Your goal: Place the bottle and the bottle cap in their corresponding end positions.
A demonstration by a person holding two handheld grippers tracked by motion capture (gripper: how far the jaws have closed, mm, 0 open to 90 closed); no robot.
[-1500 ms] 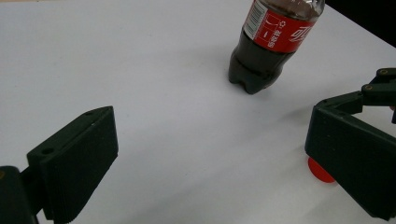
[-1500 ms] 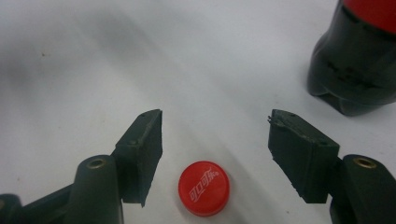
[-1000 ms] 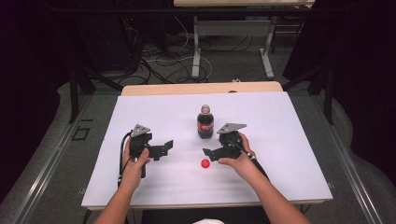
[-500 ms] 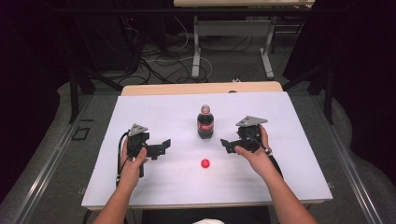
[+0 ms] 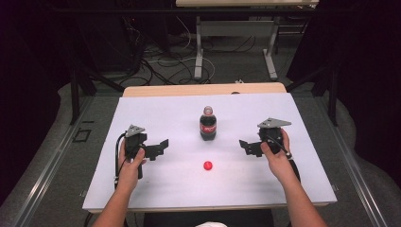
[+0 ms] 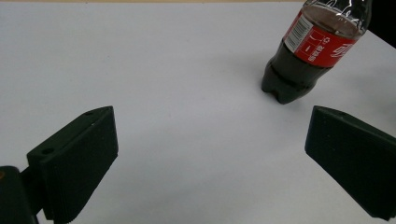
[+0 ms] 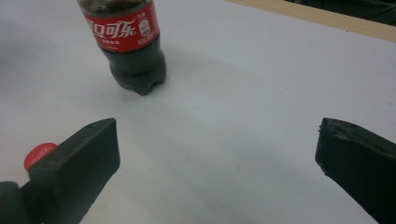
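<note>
High view has the white table (image 5: 142, 189) across mid-frame, the bottle (image 5: 208, 126) upright at centre, uncapped, and the red cap (image 5: 207, 165) lying just below it. Left gripper (image 5: 160, 147) and right gripper (image 5: 246, 145) flank the bottle, both wide open and empty. Risk: a sideways nudge could topple the open bottle and spill it; the small cap could skid from a loose pinch.

Glossy plastic bottle (image 5: 208, 125), matt tabletop (image 5: 156, 113)

We lose the bottle (image 6: 314, 56) neck past the top edge ahead of each hand-held gripper, red cap (image 7: 39, 154) half behind the right one's jaw.
</note>
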